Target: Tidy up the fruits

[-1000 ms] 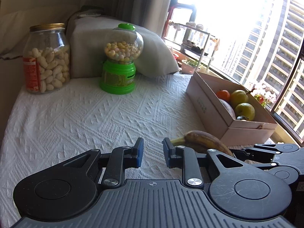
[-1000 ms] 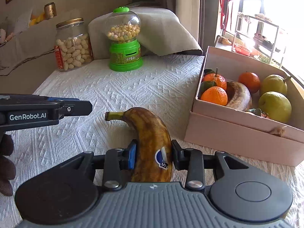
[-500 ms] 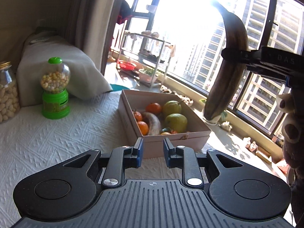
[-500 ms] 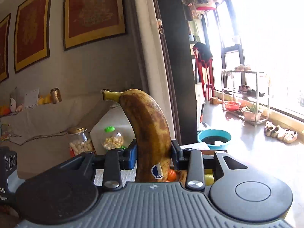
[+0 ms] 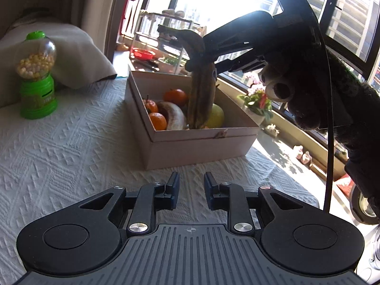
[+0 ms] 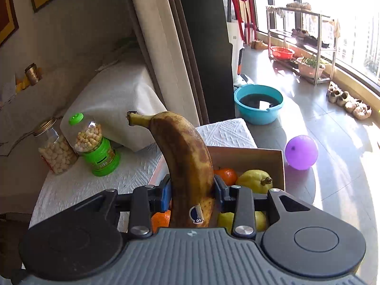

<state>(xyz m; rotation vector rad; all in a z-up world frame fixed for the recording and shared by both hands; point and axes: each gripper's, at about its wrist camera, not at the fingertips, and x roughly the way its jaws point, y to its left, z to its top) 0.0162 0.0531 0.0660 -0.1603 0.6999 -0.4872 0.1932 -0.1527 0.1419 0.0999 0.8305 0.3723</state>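
My right gripper (image 6: pixel 192 191) is shut on a brown overripe banana (image 6: pixel 187 163) and holds it upright over the pink cardboard box (image 5: pixel 201 142). In the left wrist view the banana (image 5: pixel 201 95) hangs with its lower end down among the fruit. The box holds oranges (image 5: pixel 158 121), another banana (image 5: pixel 174 117) and yellow-green pears (image 5: pixel 217 117). My left gripper (image 5: pixel 191 187) is slightly open and empty, low over the white tablecloth in front of the box.
A green candy dispenser (image 5: pixel 36 76) and a white covered cushion (image 5: pixel 78 54) stand at the back left. A jar of snacks (image 6: pixel 55 147) is beside the dispenser. The table edge drops to the floor right of the box, by the window.
My right gripper has lowered the banana from high beside the box down into it. The left gripper has moved closer to the box.
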